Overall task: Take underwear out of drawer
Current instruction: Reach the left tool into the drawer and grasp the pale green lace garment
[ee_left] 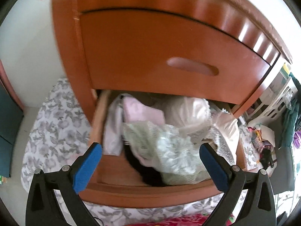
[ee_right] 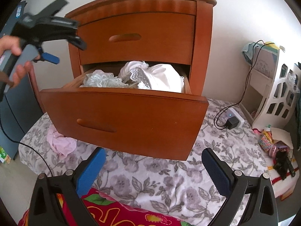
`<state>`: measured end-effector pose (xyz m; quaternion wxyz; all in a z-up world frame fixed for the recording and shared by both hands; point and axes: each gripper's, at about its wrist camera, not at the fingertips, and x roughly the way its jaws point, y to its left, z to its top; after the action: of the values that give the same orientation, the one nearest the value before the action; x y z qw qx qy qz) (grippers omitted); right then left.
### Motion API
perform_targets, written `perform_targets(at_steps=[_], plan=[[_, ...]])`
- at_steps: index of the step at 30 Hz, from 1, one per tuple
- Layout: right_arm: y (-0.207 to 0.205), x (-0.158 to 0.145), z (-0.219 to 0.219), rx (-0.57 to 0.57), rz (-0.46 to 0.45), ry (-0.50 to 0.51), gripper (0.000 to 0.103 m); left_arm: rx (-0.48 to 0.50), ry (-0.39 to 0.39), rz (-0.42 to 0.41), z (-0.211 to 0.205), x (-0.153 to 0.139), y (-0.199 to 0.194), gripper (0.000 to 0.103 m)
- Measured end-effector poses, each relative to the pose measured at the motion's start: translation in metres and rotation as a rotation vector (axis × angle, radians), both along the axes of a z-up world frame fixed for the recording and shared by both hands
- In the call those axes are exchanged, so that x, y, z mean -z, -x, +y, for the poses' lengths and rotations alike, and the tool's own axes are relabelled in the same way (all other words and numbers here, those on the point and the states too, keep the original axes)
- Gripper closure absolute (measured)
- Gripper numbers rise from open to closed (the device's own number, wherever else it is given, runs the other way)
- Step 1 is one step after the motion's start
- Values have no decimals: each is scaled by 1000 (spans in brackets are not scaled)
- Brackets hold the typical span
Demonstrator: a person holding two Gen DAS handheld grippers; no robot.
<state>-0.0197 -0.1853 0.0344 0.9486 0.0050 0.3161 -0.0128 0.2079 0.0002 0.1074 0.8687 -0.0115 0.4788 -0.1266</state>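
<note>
Left wrist view: my left gripper (ee_left: 150, 150) hangs wide and empty over the open orange-brown wooden drawer (ee_left: 150, 195); I should descend squarely onto the pale green lace underwear (ee_left: 169, 150) before closing.

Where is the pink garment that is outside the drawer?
In the right wrist view, the pink garment lies crumpled on the floral sheet at lower left, below the open drawer, left of its front panel's bottom edge.

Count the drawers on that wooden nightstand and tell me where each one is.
2. The upper drawer is shut. The lower drawer beneath it is pulled out, with clothing inside. Nothing suggests more, though the nightstand's base is hidden.
</note>
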Motion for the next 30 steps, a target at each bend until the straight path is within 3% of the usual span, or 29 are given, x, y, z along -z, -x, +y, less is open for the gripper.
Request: perform_targets(at_steps=[6,10,14,16,20,25,30], plan=[[1,0,-5,-2,-5,-30,0,3,-75,68,-34,27,-13,2],[2,1,-9,3,-8,-56,0,-23,-82,152,-38,51,-22,13],[2,1,-11,3,-8,-74,0,-26,-95,180,-41,64,-24,14],[1,0,-12,2,-9,-76,0,-21,-86,194,-42,67,-24,29],[1,0,-11,2,-9,-76,0,-16,-56,210,-42,68,-22,45],[1,1,-11,4,-10,-76,0,-1,-40,194,-46,65,-11,85],[1,1,-11,7,-5,-73,0,9,-22,163,-39,59,-4,95]])
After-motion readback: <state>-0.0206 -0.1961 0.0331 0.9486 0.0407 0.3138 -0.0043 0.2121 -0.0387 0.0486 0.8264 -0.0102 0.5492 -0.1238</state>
